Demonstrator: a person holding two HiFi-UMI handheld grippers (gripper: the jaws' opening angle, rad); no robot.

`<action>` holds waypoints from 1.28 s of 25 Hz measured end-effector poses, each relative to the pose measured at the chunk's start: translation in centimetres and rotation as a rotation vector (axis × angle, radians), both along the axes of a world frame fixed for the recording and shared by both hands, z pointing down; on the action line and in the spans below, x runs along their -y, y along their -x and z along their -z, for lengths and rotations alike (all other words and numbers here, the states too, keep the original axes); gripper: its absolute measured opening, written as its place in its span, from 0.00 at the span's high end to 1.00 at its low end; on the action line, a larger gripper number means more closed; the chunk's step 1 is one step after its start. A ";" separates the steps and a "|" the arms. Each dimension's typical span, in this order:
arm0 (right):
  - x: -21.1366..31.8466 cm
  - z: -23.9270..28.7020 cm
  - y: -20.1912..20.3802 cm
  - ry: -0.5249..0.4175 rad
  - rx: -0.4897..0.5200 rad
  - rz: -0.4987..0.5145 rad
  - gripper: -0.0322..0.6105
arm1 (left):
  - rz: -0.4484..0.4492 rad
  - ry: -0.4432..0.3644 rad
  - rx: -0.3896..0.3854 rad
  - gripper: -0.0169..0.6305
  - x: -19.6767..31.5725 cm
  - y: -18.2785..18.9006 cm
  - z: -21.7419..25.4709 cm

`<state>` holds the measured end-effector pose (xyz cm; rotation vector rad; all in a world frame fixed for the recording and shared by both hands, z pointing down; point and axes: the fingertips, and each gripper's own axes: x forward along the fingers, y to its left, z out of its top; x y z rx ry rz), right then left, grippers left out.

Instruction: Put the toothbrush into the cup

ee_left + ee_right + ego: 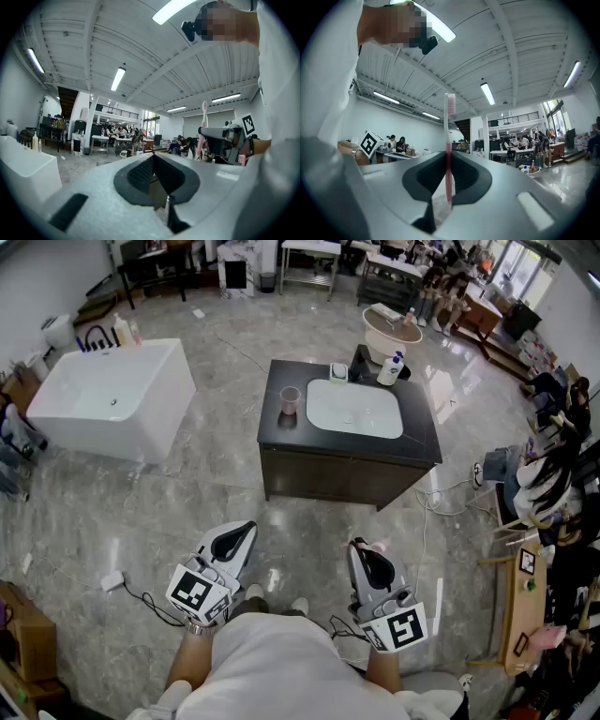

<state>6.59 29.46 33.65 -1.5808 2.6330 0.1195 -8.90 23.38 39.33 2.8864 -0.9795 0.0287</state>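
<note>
Grasp done: the right hand-held gripper (449,187) clamps the toothbrush (449,140) upright, the left hand-held gripper (157,185) is clenched empty; carrying it to the cup (290,399) on the desk (281,442), well ahead, remains.

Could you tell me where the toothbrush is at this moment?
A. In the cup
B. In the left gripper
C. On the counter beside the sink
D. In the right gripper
D: the right gripper view shows the toothbrush clamped upright between the jaws of the right gripper, while the cup stands far off on the counter.
</note>
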 end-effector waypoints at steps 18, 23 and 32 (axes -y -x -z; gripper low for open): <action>0.1 0.4 0.8 0.011 -0.015 0.008 0.88 | 0.029 0.007 -0.009 0.98 -0.6 0.7 0.7; 1.1 0.8 -0.4 -0.009 0.025 -0.013 0.88 | 0.027 -0.004 -0.010 0.98 1.0 0.4 0.9; 0.5 -0.9 -1.4 0.026 0.002 0.010 0.88 | 0.027 0.008 0.038 0.98 0.8 -0.4 -0.2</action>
